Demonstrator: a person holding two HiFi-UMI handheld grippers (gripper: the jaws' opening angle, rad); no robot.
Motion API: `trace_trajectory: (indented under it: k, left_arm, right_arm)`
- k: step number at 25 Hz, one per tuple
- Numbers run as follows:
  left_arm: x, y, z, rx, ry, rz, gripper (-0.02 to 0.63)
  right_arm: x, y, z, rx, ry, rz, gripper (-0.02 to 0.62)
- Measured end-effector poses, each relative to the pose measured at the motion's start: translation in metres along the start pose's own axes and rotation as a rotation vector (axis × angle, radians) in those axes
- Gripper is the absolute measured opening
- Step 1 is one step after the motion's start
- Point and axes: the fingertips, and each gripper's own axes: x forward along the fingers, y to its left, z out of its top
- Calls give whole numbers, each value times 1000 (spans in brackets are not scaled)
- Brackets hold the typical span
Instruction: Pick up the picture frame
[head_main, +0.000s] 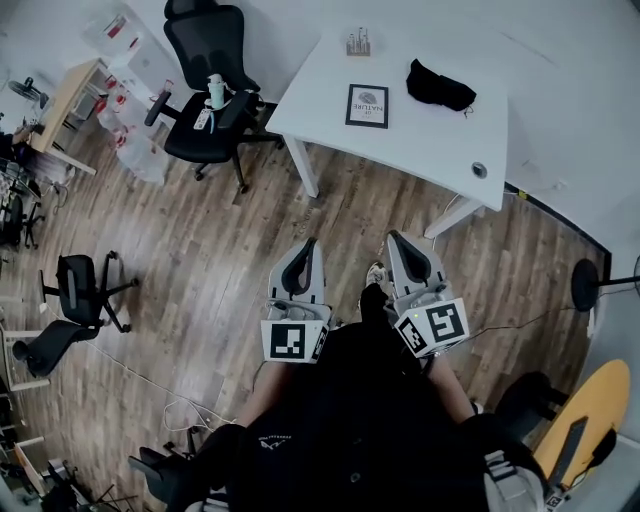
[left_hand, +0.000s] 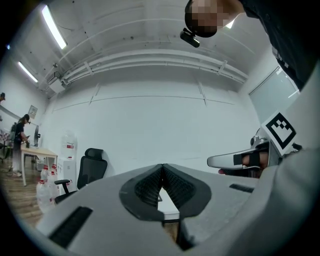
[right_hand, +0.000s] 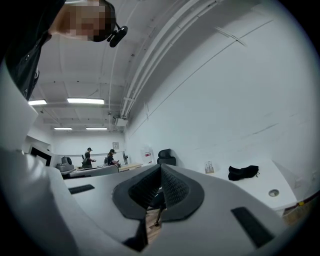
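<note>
A white table (head_main: 420, 140) stands against the wall, with the picture frame (head_main: 367, 105) lying flat toward its left end and a black cloth (head_main: 440, 86) just beside it nearer the far edge. The left gripper (head_main: 311, 245) and right gripper (head_main: 393, 238) hover over the wooden floor (head_main: 200, 230), well apart from the table's near edge, each with jaws pressed together on nothing.

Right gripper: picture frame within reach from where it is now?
Probably not yet. The right gripper hangs over the floor, short of the table where the picture frame lies flat. Nothing blocks the way; a step forward should do. Its jaws are shut.
</note>
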Motion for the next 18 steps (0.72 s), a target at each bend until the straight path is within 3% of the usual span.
trace_trajectory:
  k: [7, 18]
  left_arm:
    - [66, 20, -1, -12, 8, 24, 8]
    - [144, 34, -5, -29, 16, 91, 8]
  right_arm:
    - [56, -45, 9, 11, 12, 20, -2]
    - [131, -93, 20, 15, 32, 126, -2]
